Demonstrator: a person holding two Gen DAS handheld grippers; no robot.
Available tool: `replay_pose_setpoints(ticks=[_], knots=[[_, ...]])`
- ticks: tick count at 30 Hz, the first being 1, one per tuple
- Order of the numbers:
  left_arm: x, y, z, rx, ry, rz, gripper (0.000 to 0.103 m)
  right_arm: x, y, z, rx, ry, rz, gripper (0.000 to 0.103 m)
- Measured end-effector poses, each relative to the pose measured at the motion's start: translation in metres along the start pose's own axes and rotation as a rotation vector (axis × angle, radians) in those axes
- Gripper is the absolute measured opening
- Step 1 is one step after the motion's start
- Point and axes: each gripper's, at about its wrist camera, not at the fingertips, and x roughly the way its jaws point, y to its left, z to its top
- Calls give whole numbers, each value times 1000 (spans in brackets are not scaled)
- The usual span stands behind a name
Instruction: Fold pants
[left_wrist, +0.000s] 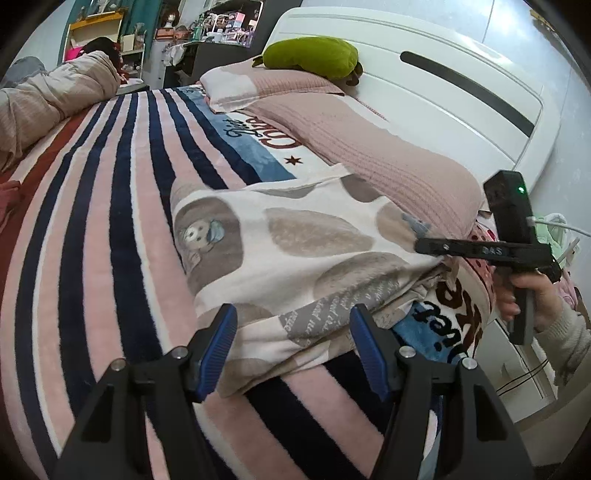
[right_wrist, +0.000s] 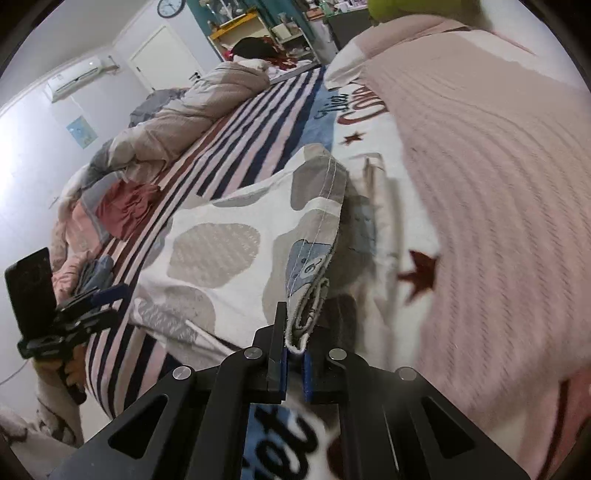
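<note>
The pants (left_wrist: 295, 251), cream fabric printed with large grey and beige blotches and a small cartoon bear, lie across the middle of the bed on a striped blanket (left_wrist: 110, 206) of pink, navy and white bands. In the left wrist view they fill the centre of the frame, folded over on themselves, their near edge running between the two blue-padded fingers (left_wrist: 221, 347) of the left gripper (left_wrist: 291, 350) at the bottom. Those fingers stand well apart with nothing pinched; whether either pad touches the cloth cannot be told. In the right wrist view the right gripper (right_wrist: 294, 363), at lower centre, has its fingers drawn tight on a stitched hem of the pants, which rises from the pads as a raised ridge toward the upper middle of the frame. A pink quilted pillow (left_wrist: 388, 162) sits at the right, a green plush toy (left_wrist: 314, 55) near the top beside the white headboard (left_wrist: 461, 92), and a bunched beige duvet (left_wrist: 55, 96) at upper left.
</note>
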Motion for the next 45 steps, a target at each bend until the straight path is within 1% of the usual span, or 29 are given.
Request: replay_pose_setpoints(ticks=[3,6,7,9,10,11,13,15,16,18,20,22,23,27,30,33,34,35,36,37,38,39,40,43,44,45], knots=[[4,0,0,-10,7,15,59,-3,-6,-12,10,18,-40,0],[6,7,3,-40,14,30,61,-2,-13,-17,26,30,-49,0],[5,9,4,-47,13,35,62,-1,-11,-15,18,45,-48,3],[2,13,10,-57,-1,45,63,-6,-7,-6,16,52,-50,16],[0,15,14,-62,-8,48,64,-12,-3,0,3,31,-63,35],[0,17,17,-65,-12,51,64,-20,1,6,-30,-6,-91,49],[2,21,23,-72,-17,63,64,-29,8,20,-87,-53,-139,49],[9,26,28,-92,-14,65,64,-25,8,32,-89,-62,-125,49],[13,29,30,-110,-10,65,64,-18,7,37,-96,-52,-130,49],[22,34,33,-137,3,68,64,3,6,47,-118,-16,-185,49],[31,39,33,-147,17,65,64,27,0,52,-121,35,-208,56],[36,44,32,-159,31,62,64,44,-9,52,-100,74,-228,56],[39,48,31,-167,38,57,64,51,-10,51,-111,82,-229,56],[54,60,27,-204,73,34,64,58,-3,46,-195,99,-254,56],[67,62,24,-213,94,-14,64,60,-6,44,-202,113,-252,54],[73,58,25,-206,97,-33,57,65,-4,43,-214,138,-260,54],[74,56,26,-205,97,-33,51,66,-2,42,-226,151,-271,54],[75,55,27,-205,100,-38,48,65,0,40,-242,161,-289,56],[76,53,27,-203,101,-36,43,63,2,38,-247,169,-300,56],[76,51,29,-191,99,-26,37,61,2,38,-240,175,-304,56],[75,49,30,-176,95,-18,33,56,1,37,-216,179,-307,59],[74,47,31,-163,85,-8,27,51,1,35,-195,184,-304,61],[72,46,31,-158,77,-7,24,49,1,33,-185,190,-300,64],[67,43,31,-148,54,-3,19,48,1,24,-161,210,-302,64],[64,41,30,-142,47,5,19,49,1,24,-152,210,-302,61],[60,39,30,-140,34,11,18,49,0,23,-130,206,-287,55]])
